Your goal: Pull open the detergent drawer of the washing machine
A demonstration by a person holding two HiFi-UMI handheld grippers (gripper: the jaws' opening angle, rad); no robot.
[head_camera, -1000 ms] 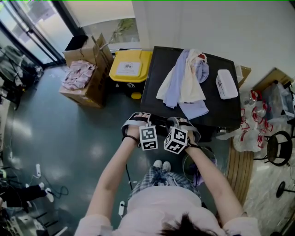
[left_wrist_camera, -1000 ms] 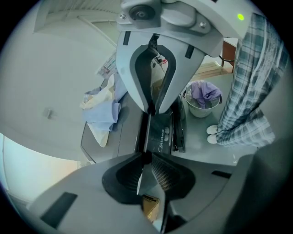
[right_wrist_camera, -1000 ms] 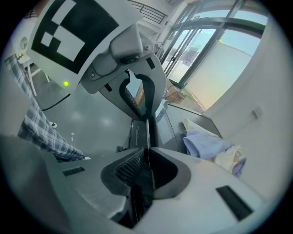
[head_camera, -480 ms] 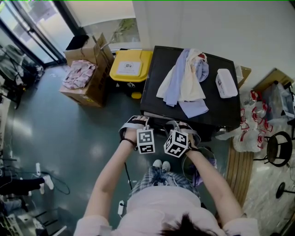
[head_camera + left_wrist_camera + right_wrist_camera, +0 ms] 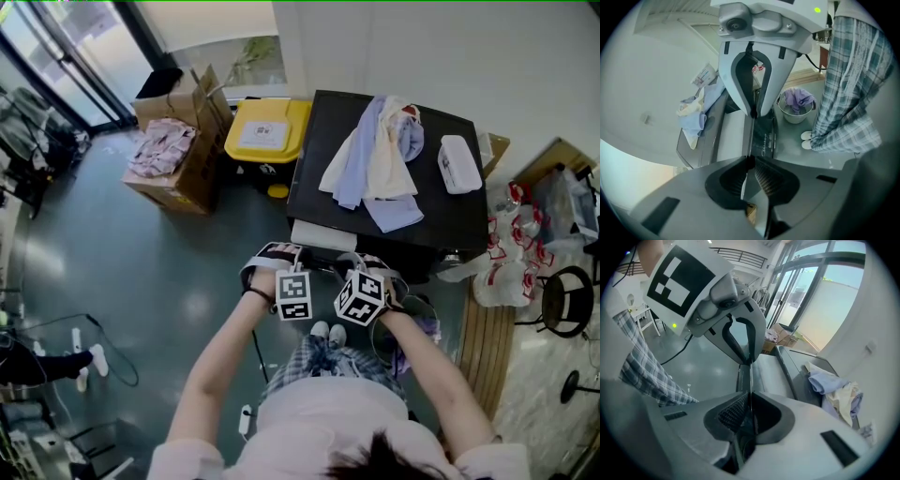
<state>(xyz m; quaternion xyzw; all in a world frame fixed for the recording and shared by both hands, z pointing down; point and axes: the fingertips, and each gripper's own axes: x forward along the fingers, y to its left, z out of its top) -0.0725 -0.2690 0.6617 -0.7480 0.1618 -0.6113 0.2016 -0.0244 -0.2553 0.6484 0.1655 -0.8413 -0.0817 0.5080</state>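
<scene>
Sliding out since a moment ago, the detergent drawer [image 5: 323, 234] juts from the washing machine [image 5: 459, 220]. The fingers of the left gripper [image 5: 751, 176] and right gripper [image 5: 749, 416] clamp its front. The pull seems nearly complete.

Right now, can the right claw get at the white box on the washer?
Probably, once freed: the right claw is shut on the detergent drawer, but the white box lies uncovered on the washer top, apart from the clothes.
</scene>
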